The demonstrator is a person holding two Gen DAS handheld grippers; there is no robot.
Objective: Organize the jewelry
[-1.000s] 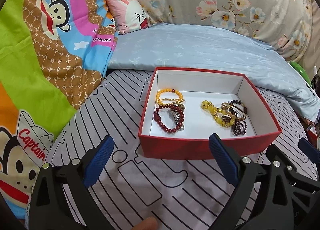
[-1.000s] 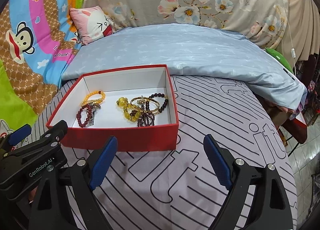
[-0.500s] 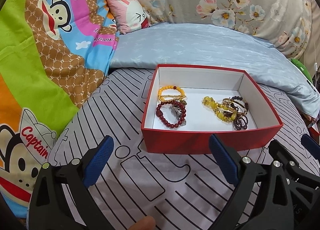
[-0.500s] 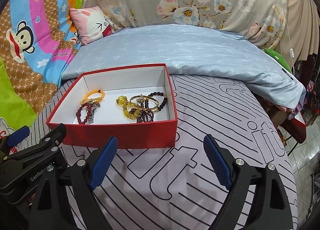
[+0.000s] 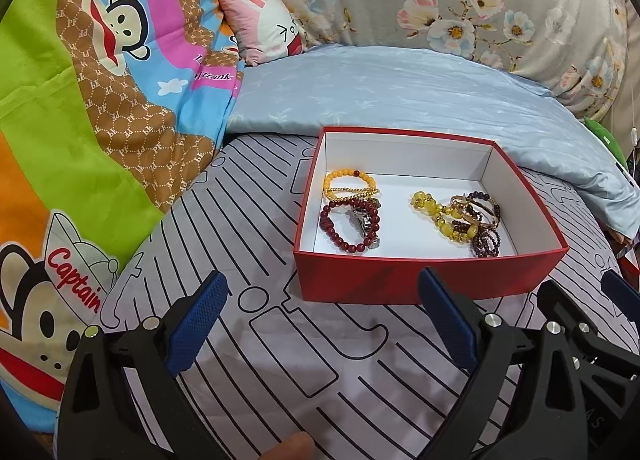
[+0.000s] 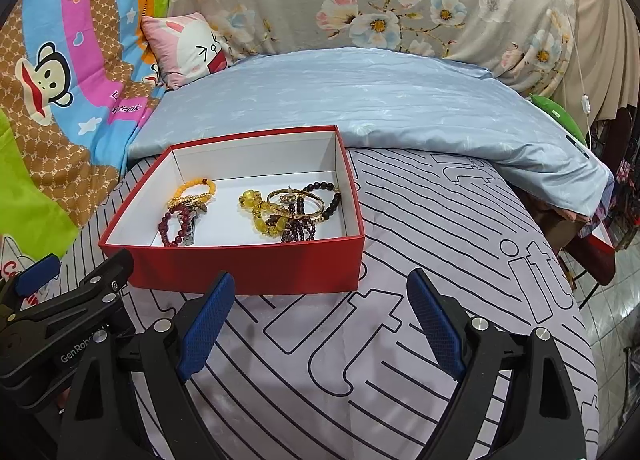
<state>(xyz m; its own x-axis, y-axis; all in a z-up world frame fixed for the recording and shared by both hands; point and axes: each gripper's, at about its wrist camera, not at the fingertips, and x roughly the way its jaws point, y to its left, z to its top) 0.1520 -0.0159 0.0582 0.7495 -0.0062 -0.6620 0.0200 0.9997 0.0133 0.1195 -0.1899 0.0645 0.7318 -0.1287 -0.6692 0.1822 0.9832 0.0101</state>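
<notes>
Red box (image 5: 424, 280) sits on the line-patterned bedsheet (image 5: 280, 360), just ahead of both grippers, lid off, white inside. In the left wrist view the box lies ahead and a bit right of the left gripper (image 5: 324, 324); its near wall is close to the right blue pad, contact unclear. In the right wrist view the box (image 6: 248, 264) lies ahead and left of the right gripper (image 6: 320, 320); near wall is close to the left blue pad, no clear contact. Both grippers have jaws spread wide, nothing between the pads, holding nothing, over bare sheet. Left gripper's body also shows at lower left of the right wrist view, beside the box's near-left corner. Jewelry is all inside the box, in two clusters. Left cluster: orange bead bracelet (image 5: 350, 177), small gold bead bracelet (image 5: 352, 191), dark red bead bracelet (image 5: 344, 234) with a metal piece (image 5: 368, 225) lying across it, type unclear. Right cluster is tangled: yellow bead bracelet (image 5: 440, 215), gold bangle (image 6: 296, 203), dark bead bracelet (image 6: 330, 195), purple-brown bead bracelet (image 5: 486, 242); exact count in this pile hard to tell. One box, two grippers, roughly seven or eight pieces. Blue quilt (image 5: 400, 99) lies behind the box, its edge close to the far wall. A fingertip (image 5: 288, 448) shows at the bottom edge of the left view.
</notes>
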